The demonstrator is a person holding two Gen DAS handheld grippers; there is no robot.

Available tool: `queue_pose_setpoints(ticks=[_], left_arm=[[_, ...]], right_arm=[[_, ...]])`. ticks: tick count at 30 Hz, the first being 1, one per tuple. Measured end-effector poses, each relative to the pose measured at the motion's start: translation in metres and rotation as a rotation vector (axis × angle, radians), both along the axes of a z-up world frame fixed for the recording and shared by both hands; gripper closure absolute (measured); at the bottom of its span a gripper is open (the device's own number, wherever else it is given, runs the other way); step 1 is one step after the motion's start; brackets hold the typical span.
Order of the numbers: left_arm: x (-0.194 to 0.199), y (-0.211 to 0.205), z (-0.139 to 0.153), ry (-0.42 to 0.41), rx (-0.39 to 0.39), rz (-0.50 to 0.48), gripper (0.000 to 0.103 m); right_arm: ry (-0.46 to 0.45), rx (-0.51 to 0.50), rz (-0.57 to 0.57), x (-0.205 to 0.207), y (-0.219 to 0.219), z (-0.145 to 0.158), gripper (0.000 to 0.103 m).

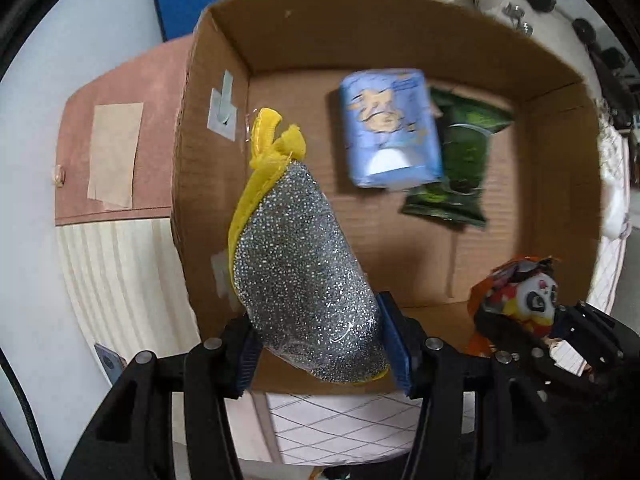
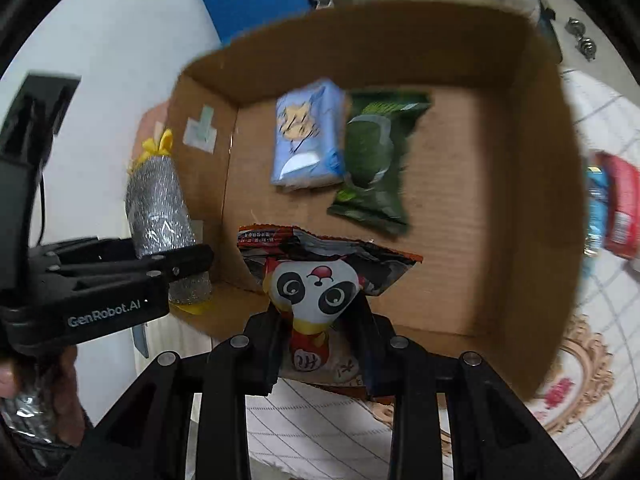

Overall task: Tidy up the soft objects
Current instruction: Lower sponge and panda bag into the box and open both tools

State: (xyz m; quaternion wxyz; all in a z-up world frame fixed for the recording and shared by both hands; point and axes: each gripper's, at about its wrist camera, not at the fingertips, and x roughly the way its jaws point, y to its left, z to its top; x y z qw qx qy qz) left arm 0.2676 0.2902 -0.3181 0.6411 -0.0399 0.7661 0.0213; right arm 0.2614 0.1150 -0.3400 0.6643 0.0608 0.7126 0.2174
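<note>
A silver glitter scouring pad [image 1: 304, 264] with a yellow cloth backing and a knotted yellow tuft at its far end stands nearly upright, leaning toward eleven o'clock, its sparkly face wrapped in clear film. The left gripper [image 1: 320, 354] has its blue-padded fingers [image 1: 394, 344] closed to a middling width, clamped on the pad's lower end from both sides, so the pad hangs over the near-left corner of an open cardboard box [image 1: 560, 92]. On the box floor, toward one o'clock from the pad, a pale blue tissue pack [image 1: 390, 128] with a cartoon print lies flat, and a dark green snack bag [image 1: 460, 168] sits partly tucked under its right edge. From the other camera, the right gripper [image 2: 320, 344] pinches a crinkly orange-and-black snack pouch [image 2: 320, 280] printed with a panda face, its fingers drawn in narrow on the pouch's lower half, just above the box's near wall. The left gripper and its silver pad show at nine o'clock there, beside the box's left wall. At three o'clock, outside the box, red and blue packets [image 2: 612, 204] lie on a patterned cloth [image 2: 580, 380].
</note>
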Motion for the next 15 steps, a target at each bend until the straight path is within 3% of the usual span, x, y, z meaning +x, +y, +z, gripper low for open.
queue_pose_setpoints(ticks=[10,13,15], left_arm=[[0.000,0.013,-0.045,0.140,-0.032,-0.046,0.049],[-0.002,0.017,-0.046,0.158,-0.039,-0.033,0.046],[-0.004,0.020,-0.042,0.144,-0.050,-0.027,0.036]], right_arm=[[0.101,-0.022,0.068,0.006,0.047,-0.048,0.068],[0.100,-0.056,0.106,0.007,0.059,-0.054,0.049],[0.100,-0.050,0.111,0.006,0.060,-0.051,0.016]])
